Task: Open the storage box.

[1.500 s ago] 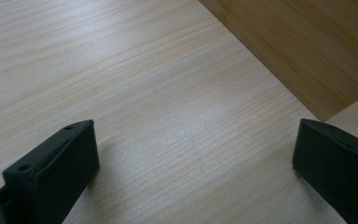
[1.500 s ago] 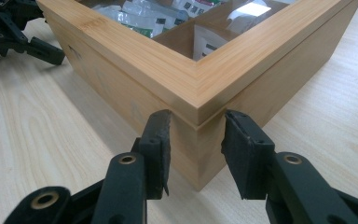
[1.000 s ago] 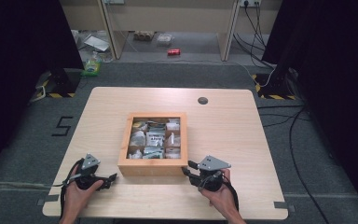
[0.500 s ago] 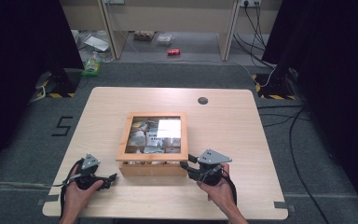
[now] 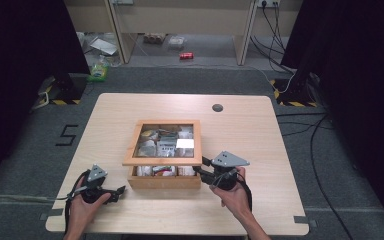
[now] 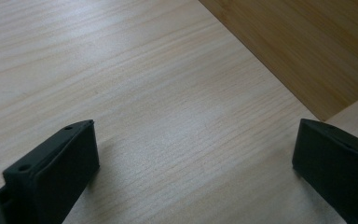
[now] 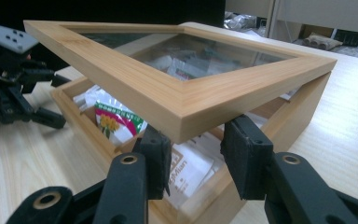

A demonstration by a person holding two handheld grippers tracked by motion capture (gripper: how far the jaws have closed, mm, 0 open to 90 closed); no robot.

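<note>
Right gripper (image 5: 206, 169) is under the near right corner of the lid (image 5: 163, 161) and has it lifted; in the right gripper view its two black jaws sit beneath the lid's (image 7: 186, 100) front edge, partly parted, the corner resting on top of them. Whether the pads actually pinch the wood I can't tell from here. A second ago the lid lay flat on the wooden box (image 5: 164, 179); half a second ago its front edge had started to rise; now it is tilted up clearly, front edge high, back edge still down at the far side of the box. The gap shows sachets (image 5: 161, 170) in the front compartments, and in the right gripper view a white packet with a green and yellow print (image 7: 114, 122) lies just under the raised frame. The lid's glass pane (image 5: 166, 141) shows more packets beneath and catches a bright reflection.

The right hand (image 5: 232, 192) has come up with the lid compared with a second ago. Left gripper (image 5: 116, 190) hasn't budged: it rests on the table (image 5: 260, 140) near the box's front left corner, apart from it, jaws spread wide with bare tabletop (image 6: 177, 107) between them and the box's side (image 6: 303, 46) ahead. The box sits where it was, at the table's middle.
</note>
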